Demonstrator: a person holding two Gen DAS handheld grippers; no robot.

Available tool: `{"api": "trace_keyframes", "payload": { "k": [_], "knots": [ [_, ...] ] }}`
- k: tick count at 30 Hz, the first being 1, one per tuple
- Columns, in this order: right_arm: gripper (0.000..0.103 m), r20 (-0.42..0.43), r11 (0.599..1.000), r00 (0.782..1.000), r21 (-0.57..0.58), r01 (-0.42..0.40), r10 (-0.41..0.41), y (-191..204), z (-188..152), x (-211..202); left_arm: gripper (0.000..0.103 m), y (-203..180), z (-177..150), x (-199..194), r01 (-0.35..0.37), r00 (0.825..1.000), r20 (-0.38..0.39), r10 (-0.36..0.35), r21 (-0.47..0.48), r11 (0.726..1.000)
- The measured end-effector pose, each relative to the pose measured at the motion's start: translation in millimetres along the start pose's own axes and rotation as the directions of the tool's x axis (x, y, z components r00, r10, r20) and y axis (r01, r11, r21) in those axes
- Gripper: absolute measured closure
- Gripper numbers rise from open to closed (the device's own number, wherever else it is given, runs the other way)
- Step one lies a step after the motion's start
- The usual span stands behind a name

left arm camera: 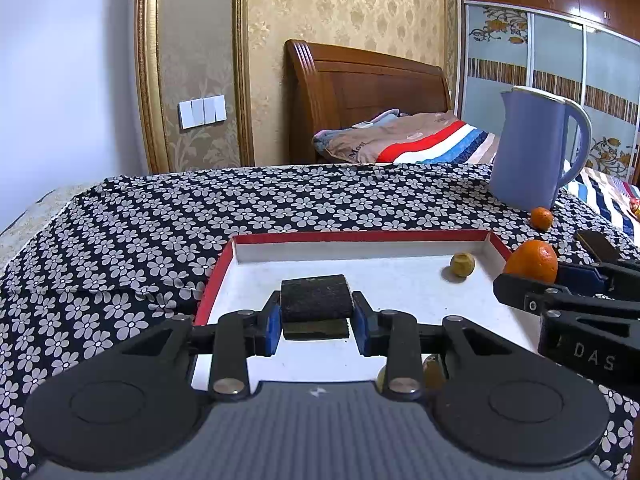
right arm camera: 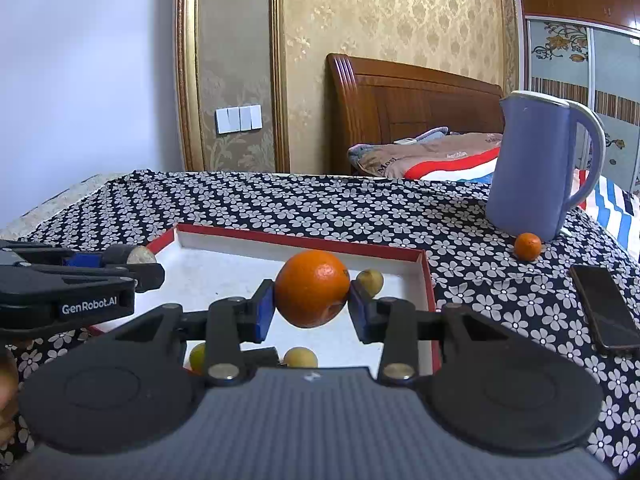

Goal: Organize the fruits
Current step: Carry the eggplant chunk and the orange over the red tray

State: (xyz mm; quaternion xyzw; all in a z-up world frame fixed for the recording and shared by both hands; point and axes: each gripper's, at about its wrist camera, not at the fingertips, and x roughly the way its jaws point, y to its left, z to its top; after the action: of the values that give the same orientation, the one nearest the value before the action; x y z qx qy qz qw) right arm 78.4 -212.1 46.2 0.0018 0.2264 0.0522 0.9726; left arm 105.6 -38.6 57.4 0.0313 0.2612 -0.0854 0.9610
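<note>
A red-rimmed white tray lies on the flowered cloth. My left gripper is shut on a dark, rough, block-shaped object held over the tray; in the right wrist view its held end looks pale. My right gripper is shut on a large orange above the tray's right part. Small yellow-green fruits lie in the tray. A small orange sits on the cloth by the kettle.
A blue kettle stands at the back right of the table. A dark phone lies on the cloth right of the tray. A bed with a wooden headboard is behind the table.
</note>
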Motion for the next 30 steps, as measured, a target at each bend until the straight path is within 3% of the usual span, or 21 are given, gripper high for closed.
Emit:
{"api": "trace_keyframes", "payload": {
  "k": [30],
  "knots": [
    [0.066,-0.067,0.999,0.998,-0.039,0.021,-0.023,-1,30,54,0.069,-14,39,65,-0.027,0.998,-0.062,0.032,0.08,0.996]
  ]
}}
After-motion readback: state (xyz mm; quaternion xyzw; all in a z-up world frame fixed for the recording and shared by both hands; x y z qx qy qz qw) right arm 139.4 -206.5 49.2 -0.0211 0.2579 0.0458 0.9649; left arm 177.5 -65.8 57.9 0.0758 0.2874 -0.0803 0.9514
